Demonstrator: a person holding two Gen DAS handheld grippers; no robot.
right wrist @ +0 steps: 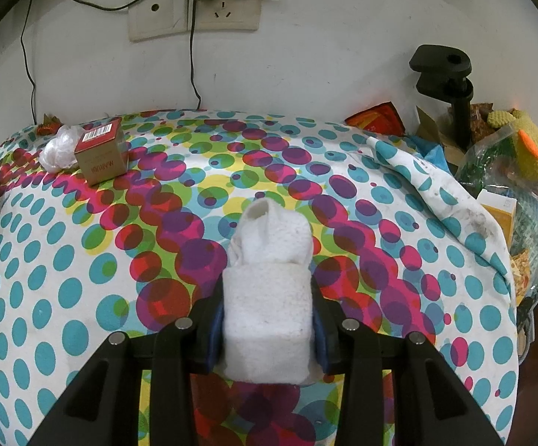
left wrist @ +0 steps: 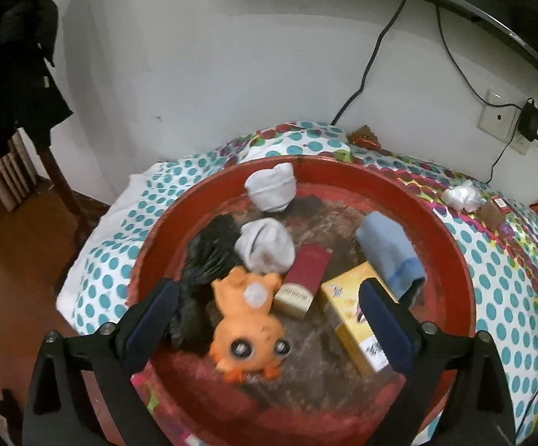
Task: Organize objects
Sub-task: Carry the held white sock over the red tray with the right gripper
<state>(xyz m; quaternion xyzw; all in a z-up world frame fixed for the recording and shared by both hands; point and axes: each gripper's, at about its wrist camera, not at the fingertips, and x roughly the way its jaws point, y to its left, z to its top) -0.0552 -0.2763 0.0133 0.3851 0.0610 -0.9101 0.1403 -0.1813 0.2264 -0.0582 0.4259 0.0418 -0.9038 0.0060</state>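
Left wrist view: the left gripper (left wrist: 267, 319) hangs over a round red tray (left wrist: 451, 230) set on a polka-dot cloth (left wrist: 506, 297), its jaws spread wide and gripping nothing, angled steeply down toward the tray floor. Between the blue pads lies an orange toy animal (left wrist: 248, 329), untouched by either pad, its long axis running up and down the frame with the big-eyed head toward the bottom edge. Just right of the toy a red and gold box (left wrist: 302, 282) lies flat, its long axis tilted slightly right of vertical; further right a yellow box (left wrist: 354, 312) slants toward the lower right, partly behind the right-hand pad. Two rolled white socks (left wrist: 271, 187) sit near the tray's upper rim and centre, a dark bundle (left wrist: 206, 256) at the left, a light blue folded cloth (left wrist: 391, 252) at the right.

Right wrist view: shows what the first cannot, the right gripper (right wrist: 267, 323) clenched on a rolled white sock (right wrist: 267, 304), held low at centre frame above the cloth (right wrist: 64, 278). The roll's long axis runs along the fingers, its open end pointing to the top of the frame. The gripper tips steeply down. A small brown box (right wrist: 101, 154) stands at upper left beside a crumpled white wrapper (right wrist: 58, 152); a yellow knitted toy (right wrist: 529, 148) lies at the right edge.
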